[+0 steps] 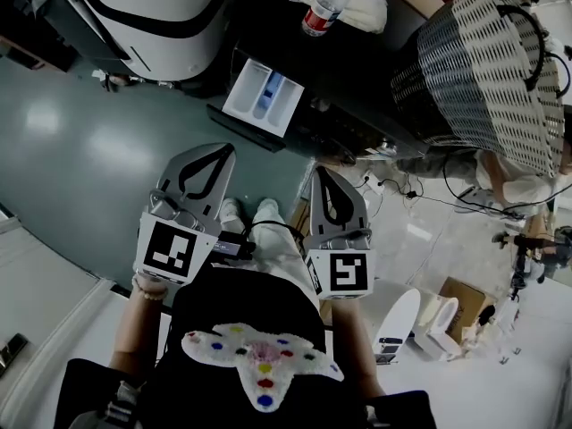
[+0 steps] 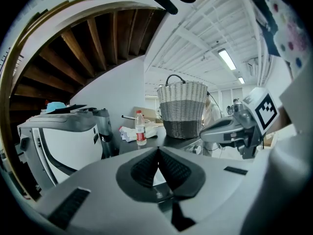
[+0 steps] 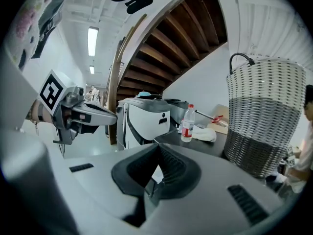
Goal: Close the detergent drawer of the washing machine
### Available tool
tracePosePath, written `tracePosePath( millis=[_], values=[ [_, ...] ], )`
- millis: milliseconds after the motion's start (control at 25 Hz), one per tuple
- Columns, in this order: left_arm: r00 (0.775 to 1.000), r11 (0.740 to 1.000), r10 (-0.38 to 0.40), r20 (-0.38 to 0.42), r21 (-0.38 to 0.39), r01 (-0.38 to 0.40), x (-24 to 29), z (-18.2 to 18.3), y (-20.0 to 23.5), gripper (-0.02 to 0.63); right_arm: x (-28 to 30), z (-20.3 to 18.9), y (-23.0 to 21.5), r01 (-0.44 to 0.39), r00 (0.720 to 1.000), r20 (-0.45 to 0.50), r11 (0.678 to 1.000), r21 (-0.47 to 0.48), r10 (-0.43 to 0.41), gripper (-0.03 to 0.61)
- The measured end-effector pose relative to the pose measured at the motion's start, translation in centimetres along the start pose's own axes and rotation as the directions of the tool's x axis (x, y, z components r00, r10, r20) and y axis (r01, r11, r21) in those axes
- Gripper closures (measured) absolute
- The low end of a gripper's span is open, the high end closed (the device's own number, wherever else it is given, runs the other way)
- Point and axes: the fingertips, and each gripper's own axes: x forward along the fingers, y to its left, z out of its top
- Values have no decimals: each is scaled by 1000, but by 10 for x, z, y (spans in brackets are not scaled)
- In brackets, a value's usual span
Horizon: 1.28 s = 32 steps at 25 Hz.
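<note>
The washing machine [image 1: 357,70] is dark, with a black top, and stands ahead of me in the head view. Its white detergent drawer [image 1: 264,96] is pulled out toward me, and a blue compartment shows inside. My left gripper [image 1: 222,148] is shut and empty, a short way in front of the drawer. My right gripper [image 1: 321,172] is also shut and empty, to the right of the drawer and nearer to me. The left gripper view shows the left gripper [image 2: 158,149] with its jaws pressed together. The right gripper view shows the right gripper [image 3: 157,145] the same way.
A water bottle [image 1: 326,5], a white cloth [image 1: 357,7] and a wicker basket [image 1: 492,70] sit on the machine's top. A white appliance [image 1: 152,16] stands to the left. Cables, a cardboard box [image 1: 460,298] and a person [image 1: 527,186] are on the right.
</note>
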Motion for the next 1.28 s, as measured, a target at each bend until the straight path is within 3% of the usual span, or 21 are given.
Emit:
tracePosePath(
  millis=[440,680,840,880,1040,1280],
  values=[
    [993,991,116,-15,-57,-117,5,1,14,604,24,9,-8,-114,993,16,993,-31,114,575],
    [984,976,177,-13,-126,-177,9,-1,20,604,33,6,-12,-147,989,14,989,-16,148,575],
    [984,975,175,-18,-138,-176,10,-3,19,603,37,2,-12,-159,987,16,987,4,158,575],
    [985,974,173,-21,-144,-175,10,-5,18,601,38,1,-11,-166,986,13,986,9,166,551],
    [985,973,168,-40,-155,-172,11,-11,18,530,40,-5,-10,-178,984,2,984,27,178,506],
    [982,969,169,-86,-166,-181,12,-30,23,497,46,-17,-7,-179,983,-23,983,38,180,486]
  ],
)
